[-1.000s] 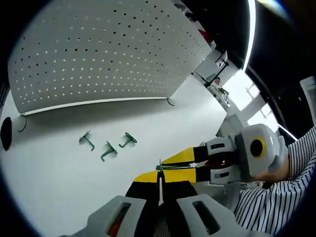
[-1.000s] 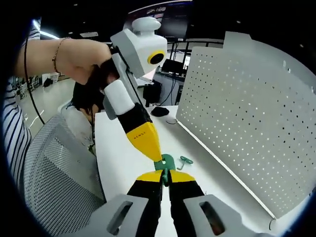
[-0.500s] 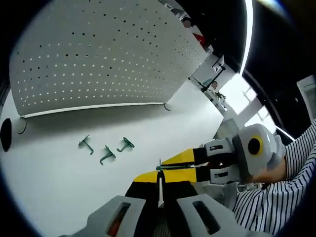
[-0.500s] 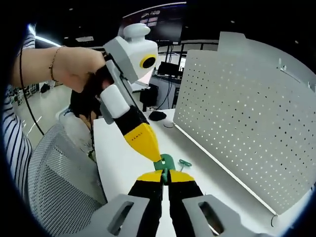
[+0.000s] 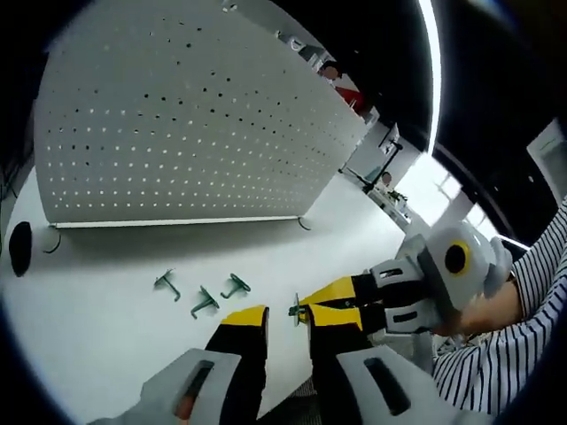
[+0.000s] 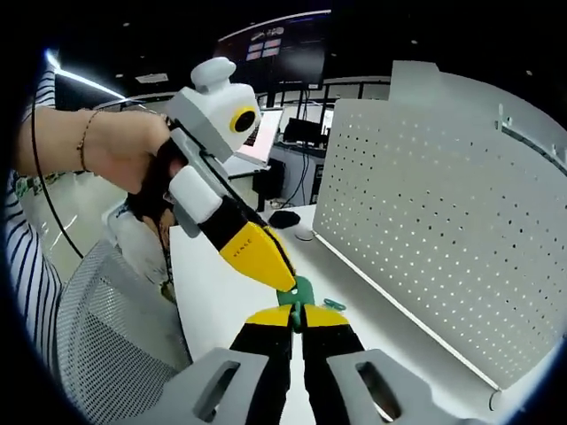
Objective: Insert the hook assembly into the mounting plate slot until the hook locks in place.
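Left jaws apart, right jaws clamped on one green hook (image 6: 301, 290); three more hooks (image 5: 203, 295) before one pegboard (image 5: 195, 124).

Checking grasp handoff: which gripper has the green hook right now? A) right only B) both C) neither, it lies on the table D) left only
A: the right gripper has its fingers shut on the green hook, while the left gripper fingers stand apart, open.
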### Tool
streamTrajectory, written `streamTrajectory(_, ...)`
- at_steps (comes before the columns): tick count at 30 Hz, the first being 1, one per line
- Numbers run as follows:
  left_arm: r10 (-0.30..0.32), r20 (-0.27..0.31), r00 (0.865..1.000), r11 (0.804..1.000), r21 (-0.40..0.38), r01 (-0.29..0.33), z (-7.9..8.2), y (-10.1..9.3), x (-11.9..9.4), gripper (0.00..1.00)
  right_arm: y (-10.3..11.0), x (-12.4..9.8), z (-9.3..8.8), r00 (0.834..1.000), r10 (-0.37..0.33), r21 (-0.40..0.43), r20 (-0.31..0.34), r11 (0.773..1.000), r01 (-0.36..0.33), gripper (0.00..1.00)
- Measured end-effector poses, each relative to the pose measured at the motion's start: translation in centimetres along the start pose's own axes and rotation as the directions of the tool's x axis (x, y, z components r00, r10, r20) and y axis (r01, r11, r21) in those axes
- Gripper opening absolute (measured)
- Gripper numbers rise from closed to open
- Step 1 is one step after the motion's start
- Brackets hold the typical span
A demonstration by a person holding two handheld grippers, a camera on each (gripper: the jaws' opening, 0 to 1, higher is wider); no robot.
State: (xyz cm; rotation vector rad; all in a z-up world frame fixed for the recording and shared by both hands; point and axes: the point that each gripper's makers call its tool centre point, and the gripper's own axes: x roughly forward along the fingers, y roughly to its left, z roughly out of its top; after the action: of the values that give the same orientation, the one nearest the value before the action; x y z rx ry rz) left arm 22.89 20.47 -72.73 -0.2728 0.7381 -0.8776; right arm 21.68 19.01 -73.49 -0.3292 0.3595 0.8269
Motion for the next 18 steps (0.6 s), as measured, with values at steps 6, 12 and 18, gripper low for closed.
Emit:
streamTrajectory(6,0.008,0.088,0.996,0.999,0.050,-0.013,1.1,0.2,-0.8,0.42,-0.3,0.3,0.7,1.000,-0.009,0.052,0.016,0.999,0.008,0.00)
streamTrajectory(12,-0.003,0.152,0.988,0.997,0.081,-0.010,1.2,0.1,-1.3,0.60,-1.4,0.5,1.6,0.998,-0.038,0.163,0.052,0.986,0.029,0.00)
streamTrajectory(18,0.083,0.245,0.966,0.984,0.132,-0.118,1.1,1.3,-1.9,0.80,-2.6,0.6,2.5,0.993,-0.083,0.217,0.081,0.974,0.064,0.00)
